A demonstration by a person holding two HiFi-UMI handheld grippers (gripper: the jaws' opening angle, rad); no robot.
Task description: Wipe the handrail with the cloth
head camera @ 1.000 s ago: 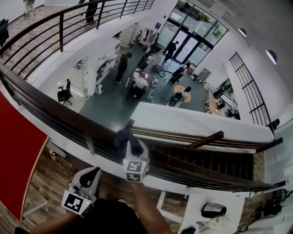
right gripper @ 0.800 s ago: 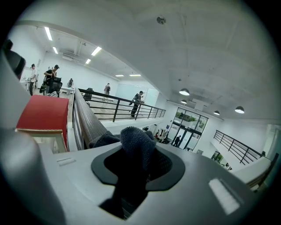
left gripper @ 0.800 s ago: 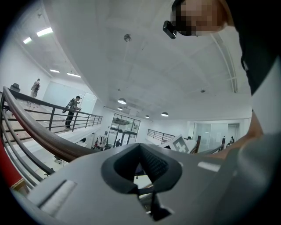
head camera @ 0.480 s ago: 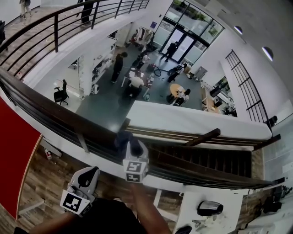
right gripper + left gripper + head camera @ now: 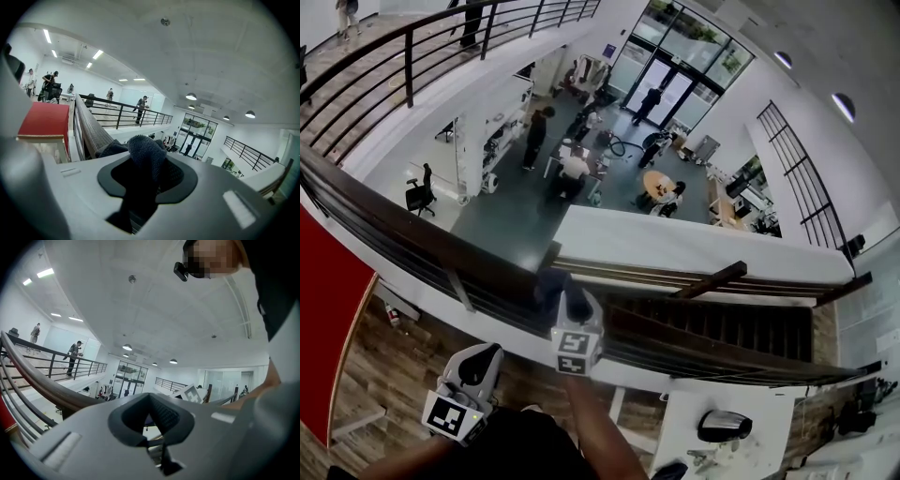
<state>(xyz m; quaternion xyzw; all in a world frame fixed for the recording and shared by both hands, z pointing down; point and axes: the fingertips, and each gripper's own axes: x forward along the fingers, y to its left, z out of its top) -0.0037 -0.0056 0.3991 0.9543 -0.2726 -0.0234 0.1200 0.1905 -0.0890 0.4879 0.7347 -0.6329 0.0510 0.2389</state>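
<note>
A dark wooden handrail [image 5: 412, 234] curves across the head view from upper left to lower right, above an open atrium. My right gripper [image 5: 565, 298] is shut on a dark blue-grey cloth [image 5: 551, 284] that lies on top of the rail. In the right gripper view the cloth [image 5: 146, 154] bulges out between the jaws, with the handrail [image 5: 91, 129] running off to the left. My left gripper [image 5: 478, 361] hangs low on my side of the rail, off it, shut with nothing in it. The left gripper view has the handrail [image 5: 42, 385] at left.
Horizontal metal bars [image 5: 384, 258] run under the rail. A red panel [image 5: 328, 328] stands at left over wooden flooring [image 5: 384, 375]. Far below lie a ground floor with several people [image 5: 572, 169] and a staircase [image 5: 722, 328]. A white desk [image 5: 731, 431] sits at lower right.
The view has drifted slightly, shifting the scene up and left. The right gripper and cloth stay at about the same spot on the rail. The left gripper has barely moved.
</note>
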